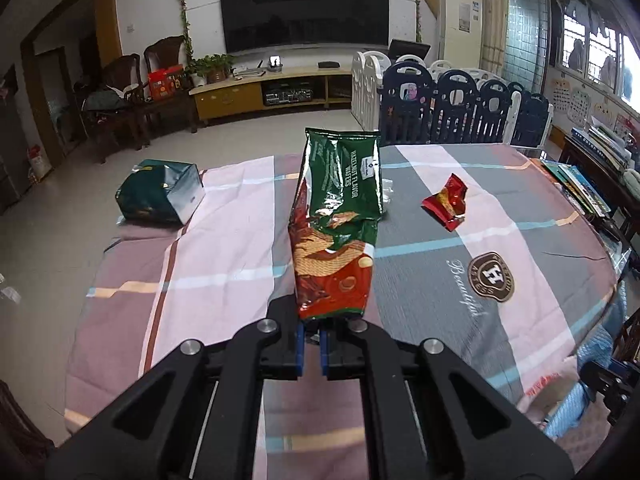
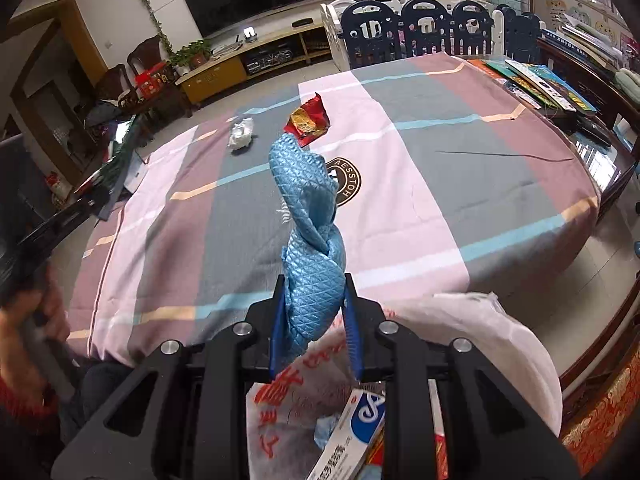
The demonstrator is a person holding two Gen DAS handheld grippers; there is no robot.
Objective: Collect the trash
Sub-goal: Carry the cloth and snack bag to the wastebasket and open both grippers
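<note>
My left gripper [image 1: 312, 330] is shut on the bottom edge of a green and red wafer bag [image 1: 336, 224], which stands up above the table. Beyond it, a crumpled red wrapper [image 1: 446, 202] lies on the striped tablecloth [image 1: 440, 280]; the right wrist view shows this red wrapper [image 2: 308, 122] too, with a crumpled white paper [image 2: 241, 133] to its left. My right gripper [image 2: 314, 308] is shut on a twisted blue cloth [image 2: 310, 240]. Below it hangs a white plastic bag [image 2: 480, 340] with red print, holding a medicine box [image 2: 352, 432] and other scraps.
A dark green bag [image 1: 160, 192] lies at the table's far left edge. Books [image 2: 540, 84] line the right side. A playpen fence [image 1: 460, 108] stands behind the table. A person's hand [image 2: 44, 312] grips a handle at the left.
</note>
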